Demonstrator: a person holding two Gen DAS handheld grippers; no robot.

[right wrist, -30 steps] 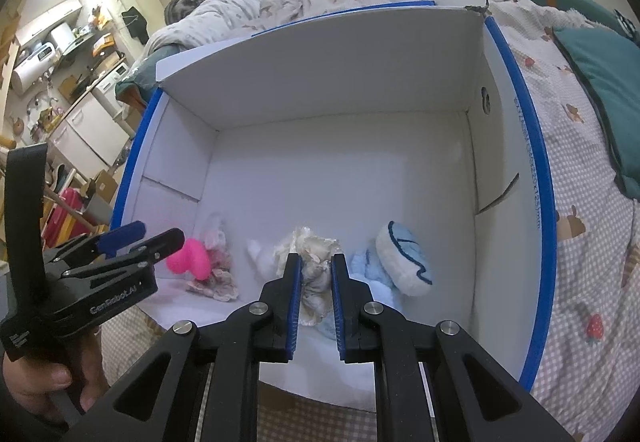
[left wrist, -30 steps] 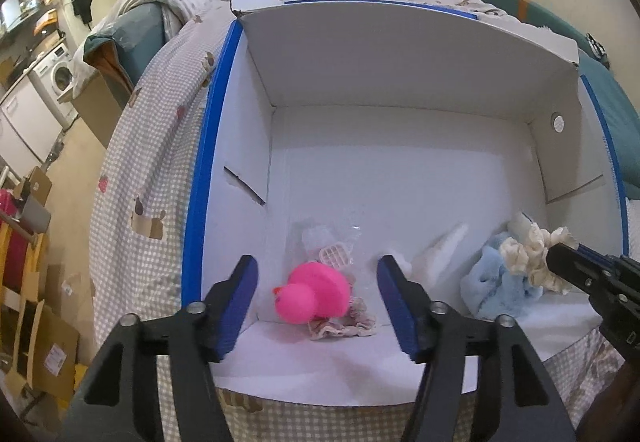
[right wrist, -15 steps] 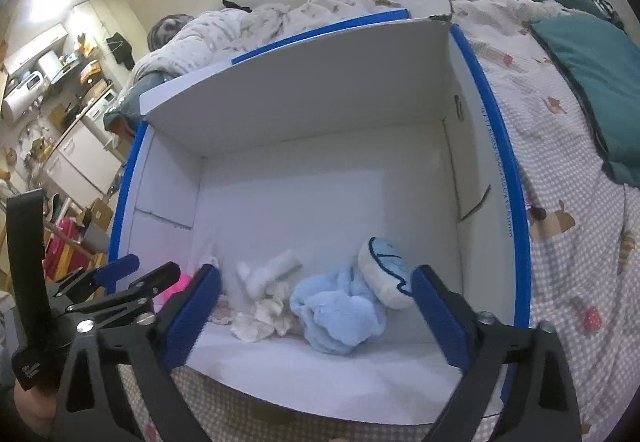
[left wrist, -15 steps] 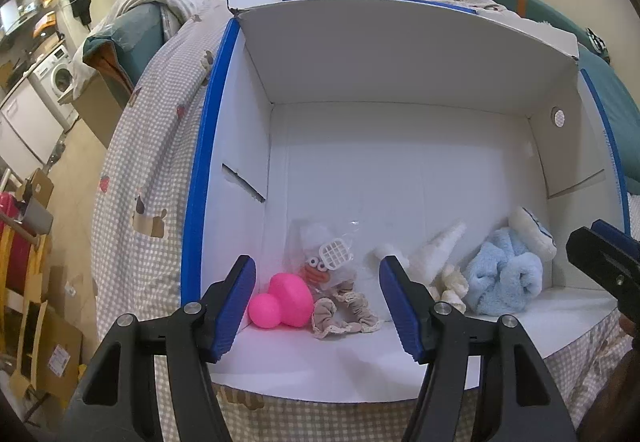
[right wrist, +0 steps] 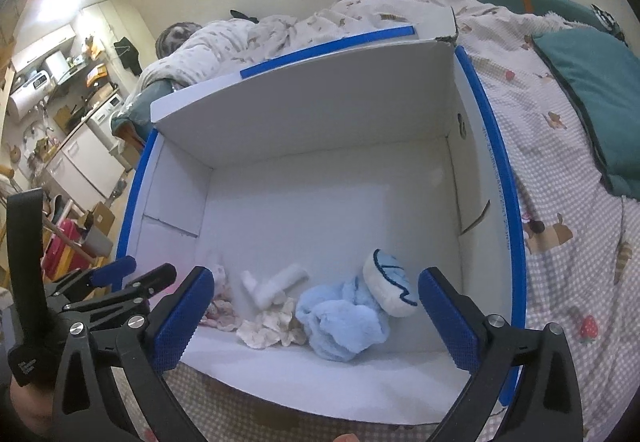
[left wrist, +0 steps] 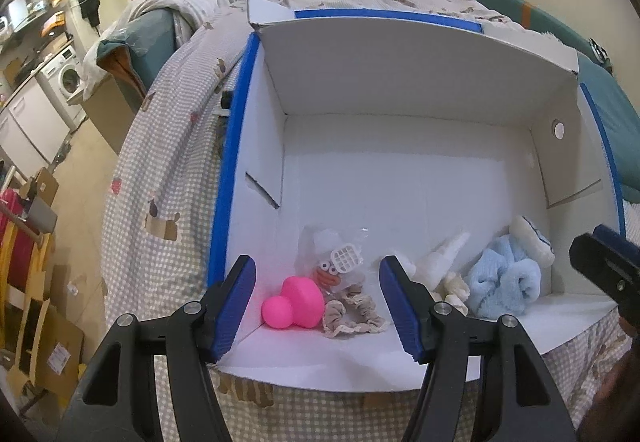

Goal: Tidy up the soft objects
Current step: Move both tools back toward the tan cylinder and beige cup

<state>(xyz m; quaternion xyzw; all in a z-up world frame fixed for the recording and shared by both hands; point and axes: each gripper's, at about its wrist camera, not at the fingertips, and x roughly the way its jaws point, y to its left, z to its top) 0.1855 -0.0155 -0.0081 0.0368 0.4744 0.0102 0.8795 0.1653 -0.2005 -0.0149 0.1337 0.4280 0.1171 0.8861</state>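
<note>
Dropped into the white box (right wrist: 328, 202), cream cloth (right wrist: 268, 330) lies free; both hand-held grippers (right wrist: 312, 318) (left wrist: 316, 306) released, no readable labels.

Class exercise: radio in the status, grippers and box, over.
Left gripper open, empty. Right gripper open, empty. Soft items bunched along near wall of white box: pink toy, blue plush. Nothing blocking.

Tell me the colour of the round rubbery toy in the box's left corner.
Bright pink toy; the left wrist view shows it best.
</note>
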